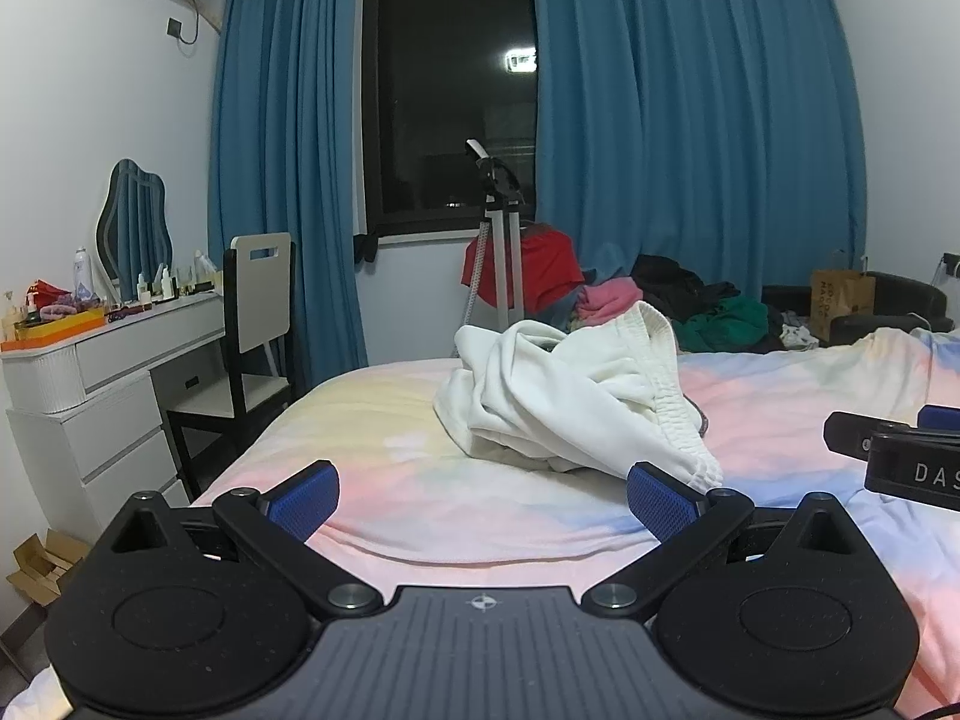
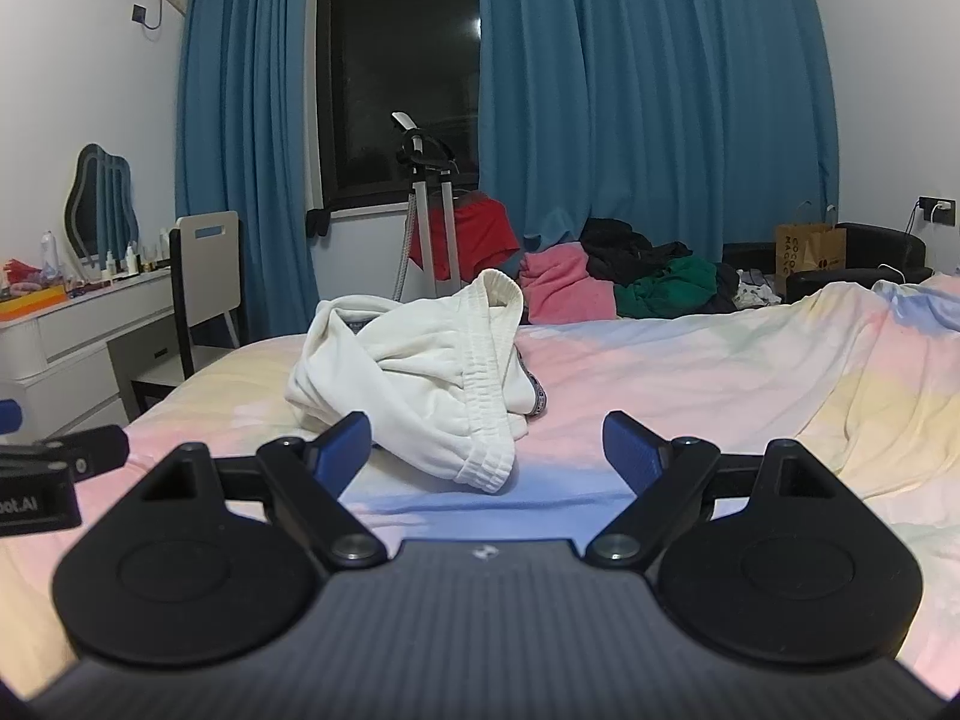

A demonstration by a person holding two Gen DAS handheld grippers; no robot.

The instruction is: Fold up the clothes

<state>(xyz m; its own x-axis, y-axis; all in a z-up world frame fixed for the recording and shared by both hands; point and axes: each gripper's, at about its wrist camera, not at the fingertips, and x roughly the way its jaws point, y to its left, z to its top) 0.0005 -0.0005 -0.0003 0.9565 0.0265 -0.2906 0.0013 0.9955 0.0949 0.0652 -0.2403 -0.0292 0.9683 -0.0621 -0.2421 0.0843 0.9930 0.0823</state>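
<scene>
Crumpled cream-white fleece garment with a ribbed elastic waistband lies heaped on the bed with the pastel tie-dye sheet, toward its left half, nothing spread flat yet. Looks like sweatpants, though the shape is too bunched to be sure. Left tool hovers low over the sheet, blue-padded fingers spread wide, empty; its right pad sits just beside the garment's nearest cuff. Right tool likewise wide and empty, the cuffed hem lying between its fingers but not gripped. Judgement: step in hand is the first grasp, ahead of spreading the piece out. To do it well, pick two well-separated points on one edge, best the waistband corners rather than the loose cuff, so the cloth hangs and untwists when lifted. Pinch a single layer only; the folds overlap. A dark patterned band shows at the heap's right side, possibly a second item caught inside; cannot tell. Pile of coloured clothes beyond the bed is untouched.
</scene>
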